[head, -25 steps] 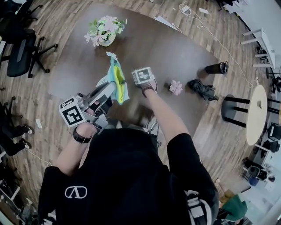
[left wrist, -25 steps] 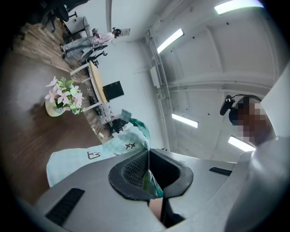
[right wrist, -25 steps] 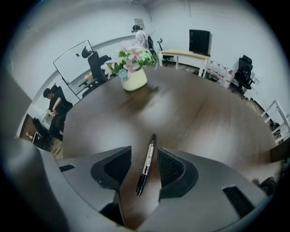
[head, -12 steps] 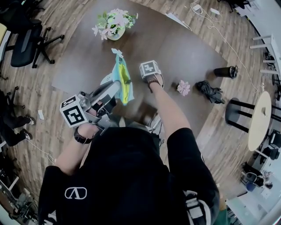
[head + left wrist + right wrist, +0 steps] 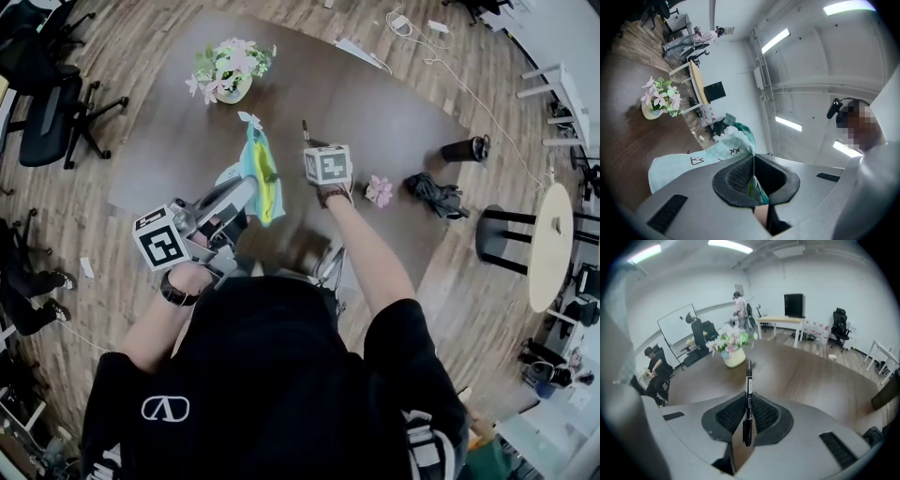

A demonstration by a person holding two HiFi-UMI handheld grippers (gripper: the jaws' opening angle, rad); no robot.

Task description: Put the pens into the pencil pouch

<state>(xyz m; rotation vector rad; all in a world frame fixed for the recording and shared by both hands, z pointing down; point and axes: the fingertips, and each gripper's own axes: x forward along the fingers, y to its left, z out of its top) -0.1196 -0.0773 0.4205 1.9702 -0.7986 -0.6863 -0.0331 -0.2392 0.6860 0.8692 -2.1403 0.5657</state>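
Note:
My left gripper [image 5: 242,187] is shut on the edge of the light blue and yellow pencil pouch [image 5: 259,173], holding it up over the dark table [image 5: 375,103]. In the left gripper view the pouch fabric [image 5: 712,154] is pinched between the pads of the left gripper [image 5: 752,180]. To the pouch's right, my right gripper [image 5: 315,148] has its jaws closing on a black pen [image 5: 305,129] whose tip sticks out past them. In the right gripper view the pen [image 5: 749,394] stands clamped between the pads of the right gripper [image 5: 748,416], above the table.
A pot of flowers [image 5: 228,70] stands at the table's far left. A small pink flower [image 5: 379,189], a black bundle [image 5: 431,192] and a dark tumbler [image 5: 464,146] lie to the right. Office chairs [image 5: 47,103] stand left, a round table [image 5: 548,244] right.
My right gripper has closed on the black pen and lifted it off the table, beside the pouch. The left gripper has held the pouch still.

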